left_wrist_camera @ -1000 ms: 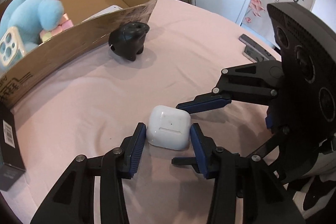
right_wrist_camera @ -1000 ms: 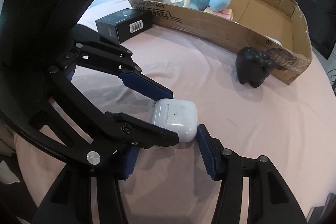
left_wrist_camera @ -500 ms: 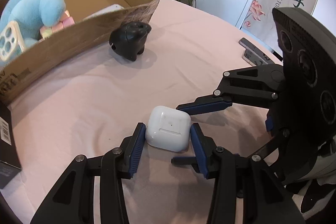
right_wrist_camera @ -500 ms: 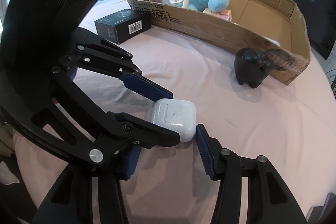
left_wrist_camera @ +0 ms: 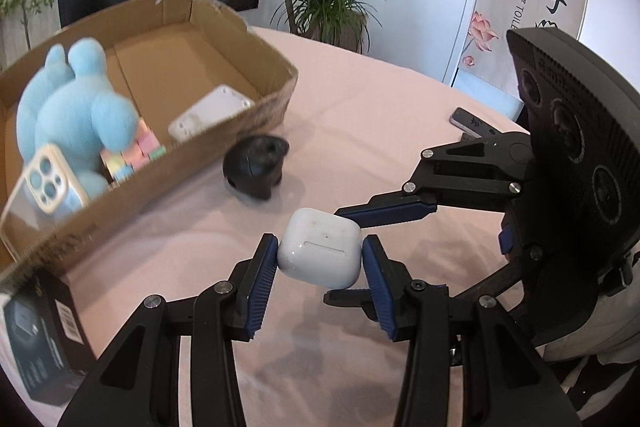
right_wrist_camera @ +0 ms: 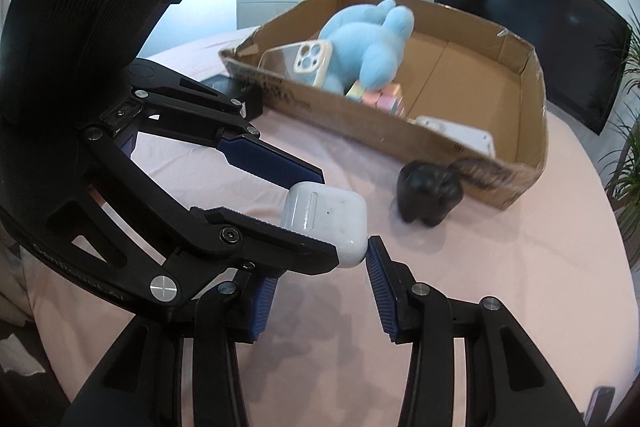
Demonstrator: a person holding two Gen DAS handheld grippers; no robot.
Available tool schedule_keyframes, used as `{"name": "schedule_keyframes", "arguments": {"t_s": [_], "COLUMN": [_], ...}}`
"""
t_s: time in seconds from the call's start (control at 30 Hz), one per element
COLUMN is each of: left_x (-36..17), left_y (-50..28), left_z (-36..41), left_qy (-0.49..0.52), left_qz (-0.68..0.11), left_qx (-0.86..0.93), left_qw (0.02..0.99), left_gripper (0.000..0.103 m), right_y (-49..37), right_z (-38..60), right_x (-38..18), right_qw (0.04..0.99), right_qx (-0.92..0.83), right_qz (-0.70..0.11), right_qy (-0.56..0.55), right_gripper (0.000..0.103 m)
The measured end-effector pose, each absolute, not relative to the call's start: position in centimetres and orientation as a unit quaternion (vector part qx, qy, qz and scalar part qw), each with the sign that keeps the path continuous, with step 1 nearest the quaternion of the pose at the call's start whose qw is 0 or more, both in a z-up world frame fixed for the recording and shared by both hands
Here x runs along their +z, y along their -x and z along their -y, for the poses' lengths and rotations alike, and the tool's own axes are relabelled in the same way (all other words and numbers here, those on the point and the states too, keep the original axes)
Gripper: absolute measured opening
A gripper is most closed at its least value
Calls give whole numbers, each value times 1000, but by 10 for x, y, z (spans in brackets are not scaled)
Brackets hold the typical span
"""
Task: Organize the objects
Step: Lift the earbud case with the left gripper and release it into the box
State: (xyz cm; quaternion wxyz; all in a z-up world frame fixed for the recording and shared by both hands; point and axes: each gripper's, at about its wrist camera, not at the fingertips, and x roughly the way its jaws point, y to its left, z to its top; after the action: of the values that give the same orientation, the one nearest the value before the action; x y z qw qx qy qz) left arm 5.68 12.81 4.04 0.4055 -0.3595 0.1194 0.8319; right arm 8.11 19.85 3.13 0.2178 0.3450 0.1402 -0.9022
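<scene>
Left wrist view: earbud case (left_wrist_camera: 319, 252) is now lifted off the tablecloth, near the cardboard box (left_wrist_camera: 168, 167), pinched by left gripper (left_wrist_camera: 318, 269). Right gripper (right_wrist_camera: 320, 279) gapes empty. Boxing next, probably.

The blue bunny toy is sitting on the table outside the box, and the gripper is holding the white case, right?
Not quite. The blue bunny toy is inside the cardboard box, as the left wrist view shows. The left gripper does hold the white case.

White rounded earbud case (left_wrist_camera: 321, 253), lid closed, tilted, pinched between jaws above pink tablecloth (left_wrist_camera: 360, 115).
</scene>
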Motion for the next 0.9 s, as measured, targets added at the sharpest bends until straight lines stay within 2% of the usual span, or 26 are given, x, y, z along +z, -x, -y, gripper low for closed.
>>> {"name": "schedule_keyframes", "arguments": {"t_s": [0.7, 0.9], "left_x": [140, 148], "left_y": [43, 82], "left_z": [-161, -175], "left_qy": [254, 255], "left_qz": [-155, -166], "left_qx": [877, 878], "left_qw": [377, 371], "left_gripper": [41, 40], "right_y": [23, 61], "right_z": [-240, -257], "right_x": [135, 145], "right_qw": [226, 224], "right_qx": [-929, -931], "right_qz": [-152, -139], "right_qy": [-250, -252], "right_gripper": [41, 41]}}
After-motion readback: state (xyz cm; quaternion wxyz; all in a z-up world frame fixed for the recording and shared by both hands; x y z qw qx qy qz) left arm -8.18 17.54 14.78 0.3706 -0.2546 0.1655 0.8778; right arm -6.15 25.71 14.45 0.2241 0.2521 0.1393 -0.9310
